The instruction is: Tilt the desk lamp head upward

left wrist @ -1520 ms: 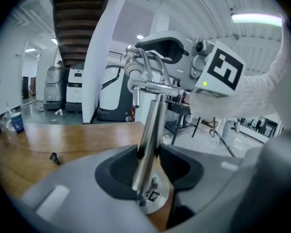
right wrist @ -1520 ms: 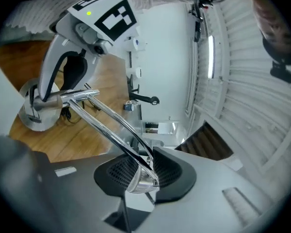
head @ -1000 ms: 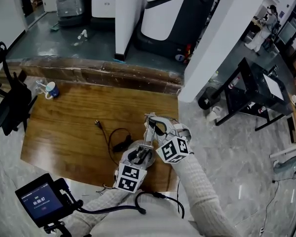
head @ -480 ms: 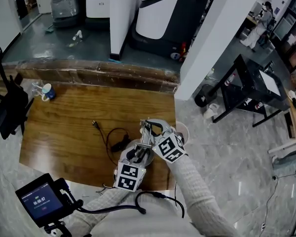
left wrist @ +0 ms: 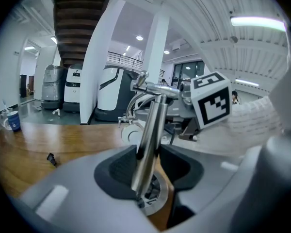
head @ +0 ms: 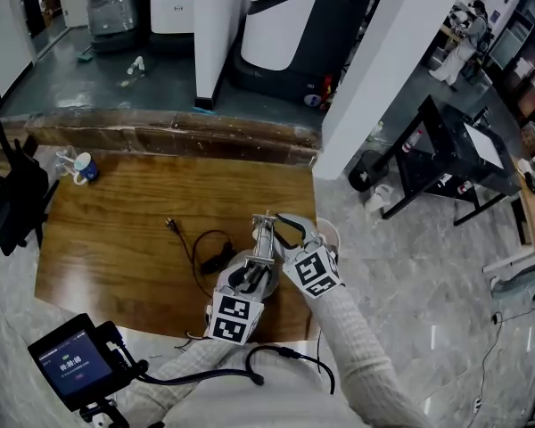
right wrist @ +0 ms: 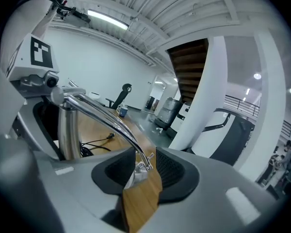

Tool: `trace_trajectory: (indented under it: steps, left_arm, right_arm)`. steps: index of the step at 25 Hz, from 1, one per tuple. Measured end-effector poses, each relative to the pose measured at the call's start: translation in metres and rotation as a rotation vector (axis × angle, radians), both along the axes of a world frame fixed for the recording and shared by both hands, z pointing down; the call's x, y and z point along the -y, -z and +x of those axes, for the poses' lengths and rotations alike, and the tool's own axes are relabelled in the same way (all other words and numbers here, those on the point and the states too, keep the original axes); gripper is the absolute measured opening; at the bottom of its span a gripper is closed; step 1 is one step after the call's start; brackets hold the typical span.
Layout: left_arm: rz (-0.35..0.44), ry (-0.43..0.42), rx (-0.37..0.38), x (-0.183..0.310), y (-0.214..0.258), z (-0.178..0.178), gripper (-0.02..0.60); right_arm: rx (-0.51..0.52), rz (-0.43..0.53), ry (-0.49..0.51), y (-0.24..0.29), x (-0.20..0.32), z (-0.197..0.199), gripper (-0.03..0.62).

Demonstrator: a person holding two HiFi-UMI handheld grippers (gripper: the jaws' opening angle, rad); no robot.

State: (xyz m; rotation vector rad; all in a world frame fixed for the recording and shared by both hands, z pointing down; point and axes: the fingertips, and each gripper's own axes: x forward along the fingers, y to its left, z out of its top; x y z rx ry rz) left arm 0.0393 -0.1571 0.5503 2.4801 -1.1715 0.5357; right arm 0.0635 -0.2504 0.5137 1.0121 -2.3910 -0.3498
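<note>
A chrome desk lamp stands near the front right corner of the wooden table (head: 116, 239). My left gripper (head: 250, 279) is shut on its upright stem (left wrist: 148, 144), just above the round base (left wrist: 155, 194). The curved lamp arm (right wrist: 106, 115) runs from the stem top down to a small chrome joint (right wrist: 141, 170). That joint lies between the pads of my right gripper (right wrist: 144, 169), whose jaws are opening and do not press on it. The white round lamp head (left wrist: 131, 134) shows beyond the stem. In the head view my right gripper (head: 290, 234) sits beside the stem top (head: 266, 230).
A black cable with a plug (head: 209, 252) lies coiled left of the lamp. A cup (head: 82, 168) stands at the table's far left corner, a black chair (head: 13, 194) beside it. A screen on a mount (head: 76, 364) sits at the lower left. The table's right edge is right by the lamp.
My right gripper has turned slightly by the lamp arm. The left gripper and the lamp stem have stayed in place.
</note>
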Motion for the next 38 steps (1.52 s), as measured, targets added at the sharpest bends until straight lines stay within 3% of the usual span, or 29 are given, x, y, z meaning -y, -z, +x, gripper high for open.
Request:
trace_trajectory:
  steps: [2,4,9,11,14,18,25,38]
  left_arm:
    - [0.002,0.0,0.003,-0.001,-0.001,-0.001,0.142]
    - [0.013,-0.007,0.003,-0.001,0.002,-0.003,0.138]
    - [0.054,-0.008,-0.043,-0.007,0.014,-0.012,0.086]
    - [0.07,0.0,-0.064,-0.01,0.022,-0.016,0.057]
    - [0.089,0.023,-0.088,-0.015,0.03,-0.025,0.01]
    - [0.095,0.043,-0.13,-0.013,0.04,-0.034,0.008]
    - [0.07,0.08,-0.113,-0.018,0.033,-0.048,0.008]
    - [0.078,0.048,-0.083,-0.02,0.028,-0.044,0.008]
  right_arm:
    - [0.032,-0.005,-0.046,0.004,-0.009,0.015,0.108]
    - [0.135,-0.021,-0.118,0.014,-0.024,0.029,0.041]
    - [0.592,-0.142,-0.302,0.049,-0.064,0.046,-0.002]
    - [0.686,-0.172,-0.359,0.057,-0.082,0.044,-0.002]
    - [0.632,-0.151,-0.458,0.058,-0.107,0.038,-0.002]
    - [0.569,-0.164,-0.498,0.052,-0.125,0.022,-0.002]
    - [0.535,-0.286,-0.505,0.016,-0.122,0.012,-0.002]
    - [0.549,-0.311,-0.481,0.0,-0.13,-0.008,-0.003]
